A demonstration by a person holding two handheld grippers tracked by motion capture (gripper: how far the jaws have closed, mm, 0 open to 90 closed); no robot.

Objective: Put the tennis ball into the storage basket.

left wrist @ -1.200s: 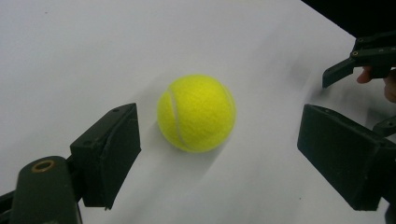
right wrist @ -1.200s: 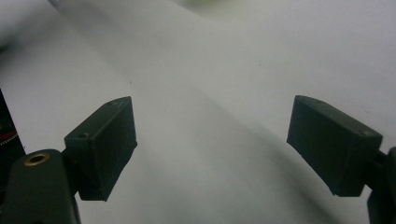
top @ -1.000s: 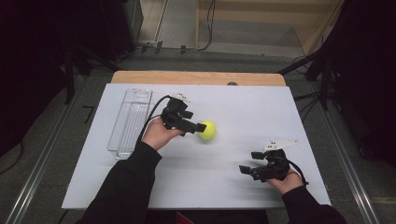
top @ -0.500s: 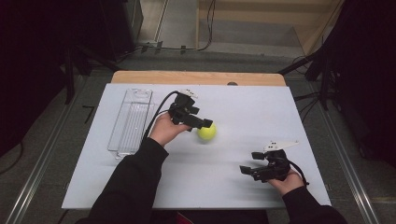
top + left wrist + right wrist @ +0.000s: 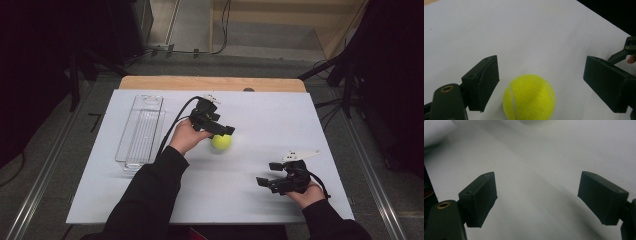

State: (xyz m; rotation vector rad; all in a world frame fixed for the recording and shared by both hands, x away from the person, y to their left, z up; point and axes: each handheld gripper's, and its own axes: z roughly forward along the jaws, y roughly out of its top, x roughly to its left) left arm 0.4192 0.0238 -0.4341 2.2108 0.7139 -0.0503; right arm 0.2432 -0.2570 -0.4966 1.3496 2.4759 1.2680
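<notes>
Left gripper (image 5: 226, 131) mid-table, fingers wide apart; right gripper (image 5: 265, 182) likewise, near the table's front.

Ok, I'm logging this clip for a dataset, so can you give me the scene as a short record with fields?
surface: white table top
main object: yellow-green felt tennis ball, resting on the table
left gripper: jaws open, one on each side of the ball, not pressing it
right gripper: jaws open, nothing between them, near the table's right front
other item: clear plastic rectangular tray, at the left, apart from both grippers
</notes>
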